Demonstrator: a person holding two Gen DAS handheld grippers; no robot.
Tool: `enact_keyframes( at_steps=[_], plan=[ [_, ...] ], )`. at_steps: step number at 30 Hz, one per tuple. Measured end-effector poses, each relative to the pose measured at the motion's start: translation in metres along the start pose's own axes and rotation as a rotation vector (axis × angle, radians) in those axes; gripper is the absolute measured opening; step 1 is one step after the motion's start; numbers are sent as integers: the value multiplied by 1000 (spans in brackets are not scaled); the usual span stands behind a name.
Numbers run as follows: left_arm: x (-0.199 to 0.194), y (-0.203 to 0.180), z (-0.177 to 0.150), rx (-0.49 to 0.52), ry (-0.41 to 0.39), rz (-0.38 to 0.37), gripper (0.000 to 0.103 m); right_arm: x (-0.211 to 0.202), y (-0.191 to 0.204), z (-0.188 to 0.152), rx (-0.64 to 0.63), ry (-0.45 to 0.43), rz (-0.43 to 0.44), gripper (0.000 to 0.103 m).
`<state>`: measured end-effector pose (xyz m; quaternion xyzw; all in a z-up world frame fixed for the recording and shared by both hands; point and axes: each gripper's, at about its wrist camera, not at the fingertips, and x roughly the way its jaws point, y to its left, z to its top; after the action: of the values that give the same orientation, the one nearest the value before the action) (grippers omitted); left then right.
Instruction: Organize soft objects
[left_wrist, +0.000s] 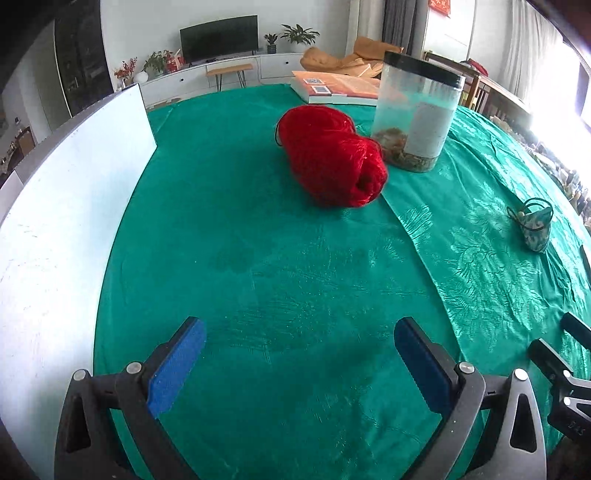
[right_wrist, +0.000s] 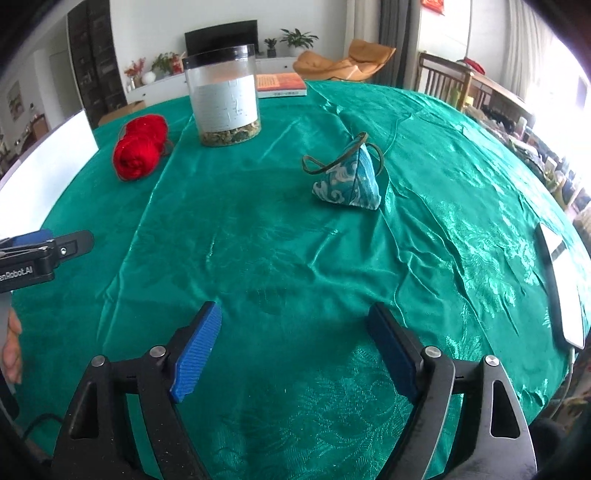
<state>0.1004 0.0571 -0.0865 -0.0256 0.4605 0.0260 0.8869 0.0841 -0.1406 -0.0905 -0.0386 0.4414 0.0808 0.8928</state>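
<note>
Table: green satin cloth (right_wrist: 258, 240) is covering it, wrinkled, with a second strip of the same cloth overlapping on the right side.
Yarn: one red yarn skein (left_wrist: 328, 155) is lying on its side toward the far left of the cloth, just beside the jar – nothing is sitting between it and the left gripper.
Pouch: one blue-and-white pyramid pouch (right_wrist: 349, 181) with a dark cord loop is sitting upright on the cloth, ahead of the right gripper and well apart from the yarn; open cloth is lying between them.
Jar: one clear plastic jar (right_wrist: 225, 99) with a black lid and a white label is standing upright behind the yarn – a shallow layer of dried brownish bits is lying at the bottom, the rest is empty.
Book: one orange-covered book (right_wrist: 281, 84) is lying flat at the far edge, behind the jar.
Boards: a white board (left_wrist: 66, 184) is standing along the left edge of the table; a flat white panel (right_wrist: 565, 291) is lying at the right edge.
Left gripper (left_wrist: 299, 365): jaws are standing wide apart, holding nothing, hovering over bare cloth.
Right gripper (right_wrist: 293, 350): jaws are standing wide apart, nothing between the blue pads, also over bare cloth.
Hand: fingers of the left hand (right_wrist: 11, 343) are showing at the left edge of the right wrist view.
</note>
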Motion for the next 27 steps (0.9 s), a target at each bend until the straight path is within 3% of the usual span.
enact_keyframes(
  at_steps=[8,27],
  plan=[
    [7,-2,-1,10,-24,14,103,5,2,4,9,-8,-1,94],
    [7,-2,-1,10,-26,13,103,3,4,2,14,-26,-12,94]
  ],
)
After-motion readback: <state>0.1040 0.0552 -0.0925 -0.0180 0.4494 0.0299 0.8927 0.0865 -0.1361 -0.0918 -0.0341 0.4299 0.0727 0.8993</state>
